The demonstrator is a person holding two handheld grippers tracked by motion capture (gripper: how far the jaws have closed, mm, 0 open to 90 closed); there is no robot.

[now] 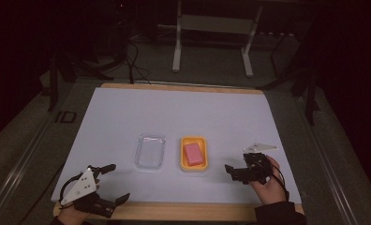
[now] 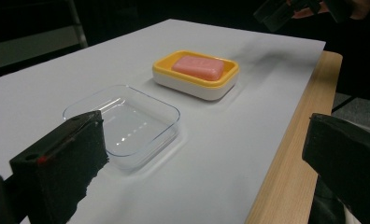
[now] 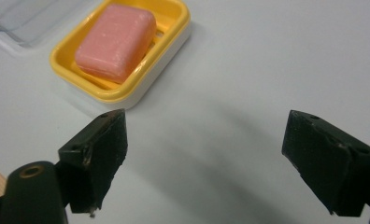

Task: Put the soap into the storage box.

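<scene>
Two hand-held grippers at table's near edge, nothing grasped yet. Left hand-held gripper (image 1: 112, 183) at near-left corner, jaws apart, empty. Clear tray (image 1: 150, 151) mid-table, empty. Just beside it, yellow soap dish (image 1: 193, 140) with pink soap (image 1: 194, 154) lying inside, untouched. Right hand-held gripper (image 1: 231, 169) near dish, jaws apart, empty. Judgement: pickup and any transfer all remain.

Wooden table (image 1: 183, 212), white sheet (image 1: 174, 117); clear tray (image 1: 150, 151), yellow soap dish (image 1: 193, 165).
</scene>
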